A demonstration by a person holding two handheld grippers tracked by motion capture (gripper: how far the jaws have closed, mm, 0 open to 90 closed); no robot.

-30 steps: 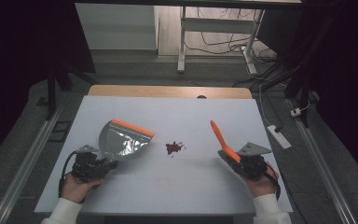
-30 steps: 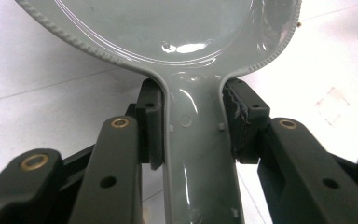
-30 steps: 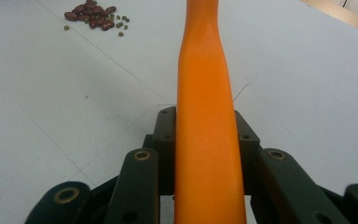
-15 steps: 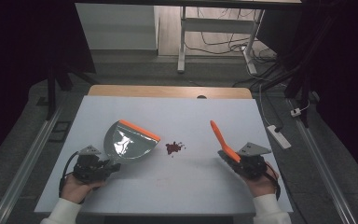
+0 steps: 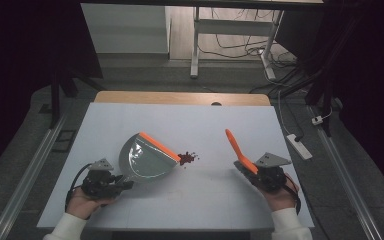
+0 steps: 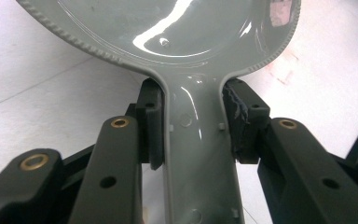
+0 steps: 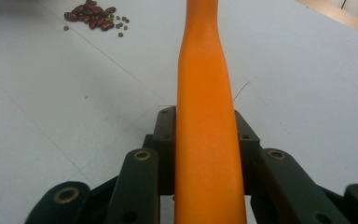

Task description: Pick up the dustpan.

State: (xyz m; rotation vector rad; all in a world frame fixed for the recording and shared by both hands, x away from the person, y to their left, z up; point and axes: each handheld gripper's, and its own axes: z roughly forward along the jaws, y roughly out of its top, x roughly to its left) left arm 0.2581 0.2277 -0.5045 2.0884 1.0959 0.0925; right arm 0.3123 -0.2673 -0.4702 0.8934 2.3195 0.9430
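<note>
A grey dustpan (image 5: 145,159) with an orange front lip (image 5: 159,146) lies left of centre on the white table (image 5: 130,120), its lip right beside a small pile of dark red beans (image 5: 186,158). My left gripper (image 5: 125,184) is shut on the dustpan's handle (image 6: 198,154), with both pads (image 6: 151,123) pressed against its sides. At the right, my right gripper (image 5: 247,170) is shut on an orange brush handle (image 5: 237,147) that slants up and away. In the right gripper view the handle (image 7: 205,93) runs between the jaws, and the beans (image 7: 93,18) lie far off at the upper left.
A wooden strip (image 5: 180,97) edges the table's far side. A white power strip (image 5: 298,146) lies on the floor off the right edge. Metal legs (image 5: 195,45) and cables stand beyond the table. A floor rail (image 5: 30,170) runs along the left.
The left gripper has brought the dustpan rightward and down, so its orange lip now sits beside the beans. The right gripper and orange handle have not moved.
</note>
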